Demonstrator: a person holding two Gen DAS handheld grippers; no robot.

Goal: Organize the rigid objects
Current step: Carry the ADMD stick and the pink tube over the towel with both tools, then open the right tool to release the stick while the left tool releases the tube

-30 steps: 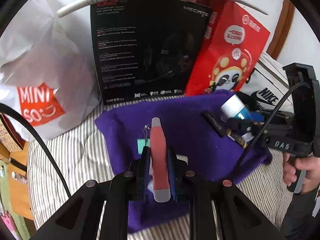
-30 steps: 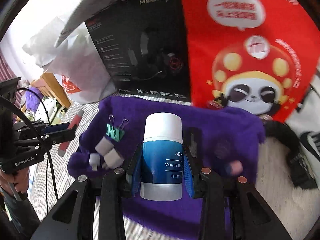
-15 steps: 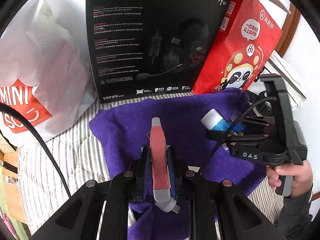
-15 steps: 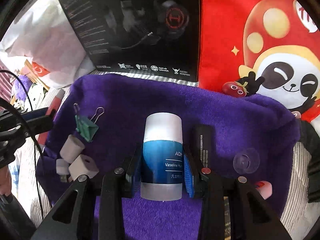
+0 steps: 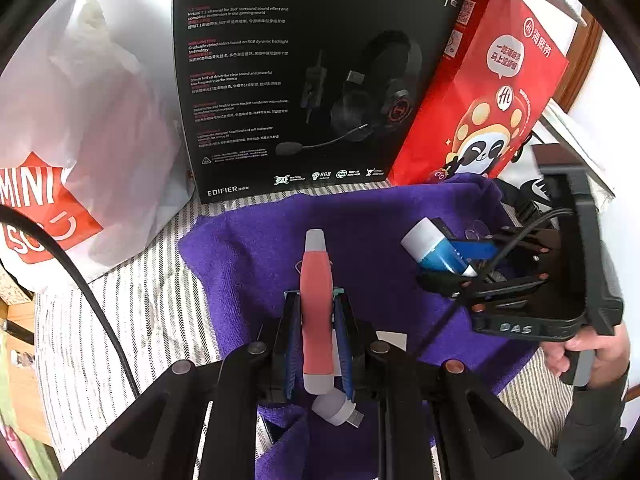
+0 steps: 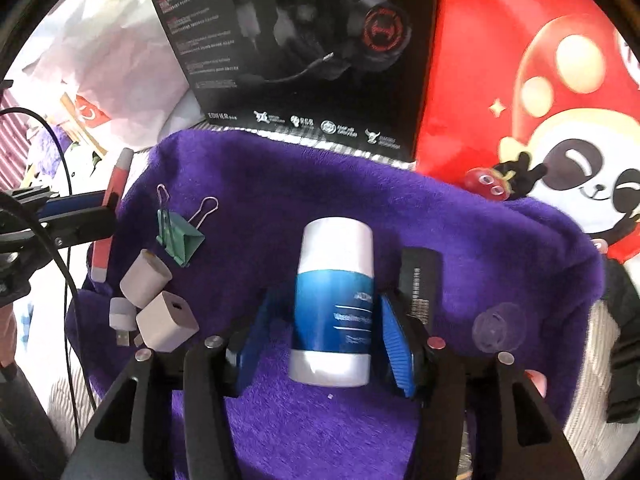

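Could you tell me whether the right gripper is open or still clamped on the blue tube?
Open: its blue pads stand apart from the tube, with gaps either side.

Both wrist views look forward and down, close over the same purple cloth, each catching the other gripper.

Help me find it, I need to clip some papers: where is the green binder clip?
In the right wrist view, the green binder clip lies on the purple towel, left side, just above the white charger cubes.
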